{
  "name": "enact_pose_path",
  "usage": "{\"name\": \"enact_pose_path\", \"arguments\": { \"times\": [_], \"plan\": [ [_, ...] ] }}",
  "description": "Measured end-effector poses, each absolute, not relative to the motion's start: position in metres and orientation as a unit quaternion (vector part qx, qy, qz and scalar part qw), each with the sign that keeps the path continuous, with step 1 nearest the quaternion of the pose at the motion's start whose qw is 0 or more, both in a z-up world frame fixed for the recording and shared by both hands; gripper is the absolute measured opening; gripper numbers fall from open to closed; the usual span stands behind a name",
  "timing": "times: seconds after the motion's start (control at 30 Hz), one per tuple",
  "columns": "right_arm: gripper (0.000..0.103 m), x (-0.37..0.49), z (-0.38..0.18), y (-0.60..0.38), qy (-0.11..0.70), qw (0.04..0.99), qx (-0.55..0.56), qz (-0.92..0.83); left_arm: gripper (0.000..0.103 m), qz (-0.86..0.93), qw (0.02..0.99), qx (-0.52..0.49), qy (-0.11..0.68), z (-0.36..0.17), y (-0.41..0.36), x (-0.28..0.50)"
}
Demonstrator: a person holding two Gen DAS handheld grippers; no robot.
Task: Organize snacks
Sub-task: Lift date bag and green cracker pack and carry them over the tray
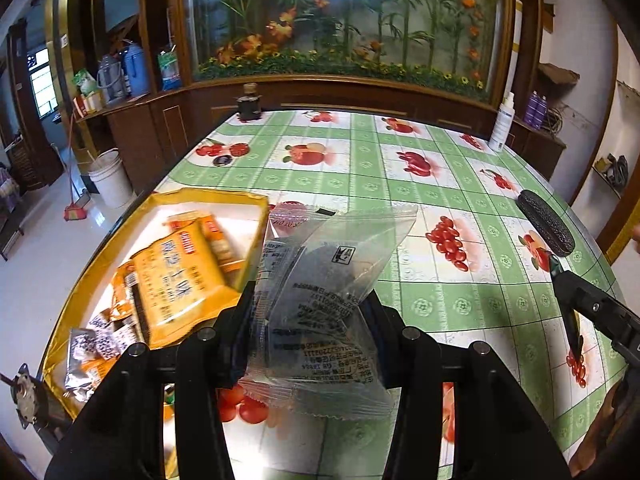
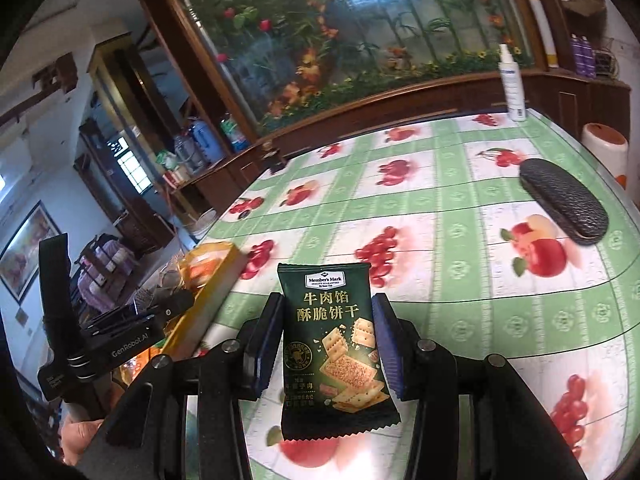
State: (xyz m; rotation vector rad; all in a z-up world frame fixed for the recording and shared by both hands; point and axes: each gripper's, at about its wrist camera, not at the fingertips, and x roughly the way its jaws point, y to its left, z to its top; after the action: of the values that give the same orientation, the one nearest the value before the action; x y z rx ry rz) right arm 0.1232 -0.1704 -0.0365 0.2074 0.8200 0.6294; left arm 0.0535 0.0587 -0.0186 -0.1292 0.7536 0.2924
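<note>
My left gripper (image 1: 310, 312) is shut on a clear plastic snack packet (image 1: 320, 280) with a dark snack inside, held above the table just right of the yellow box (image 1: 120, 236). The box holds an orange cracker pack (image 1: 176, 276) and several small packets. My right gripper (image 2: 326, 332) is shut on a dark green Member's Mark cracker packet (image 2: 332, 344), held upright above the table. The yellow box (image 2: 212, 280) lies to its left, with the left gripper's body (image 2: 120, 332) over it. The right gripper's body (image 1: 592, 312) shows at the right of the left wrist view.
The table wears a green fruit-print cloth (image 1: 400, 184). A black glasses case (image 1: 546, 224) (image 2: 564, 200) lies at the right. A white spray bottle (image 2: 512, 84) and a dark small bottle (image 1: 248, 102) stand at the far edge. A wooden cabinet runs behind.
</note>
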Motion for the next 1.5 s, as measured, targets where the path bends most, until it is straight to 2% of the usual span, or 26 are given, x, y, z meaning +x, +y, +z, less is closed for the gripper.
{"name": "enact_pose_path", "arguments": {
  "times": [0.97, 1.5],
  "plan": [
    [0.045, 0.092, -0.01, -0.096, 0.376, 0.85, 0.063, 0.364, 0.046, 0.193, 0.923, -0.086, 0.321, 0.001, 0.111, 0.005],
    [0.045, 0.09, -0.013, -0.039, 0.381, 0.827, 0.04, 0.412, 0.046, 0.224, 0.914, -0.108, 0.319, -0.005, 0.148, -0.006]
  ]
}}
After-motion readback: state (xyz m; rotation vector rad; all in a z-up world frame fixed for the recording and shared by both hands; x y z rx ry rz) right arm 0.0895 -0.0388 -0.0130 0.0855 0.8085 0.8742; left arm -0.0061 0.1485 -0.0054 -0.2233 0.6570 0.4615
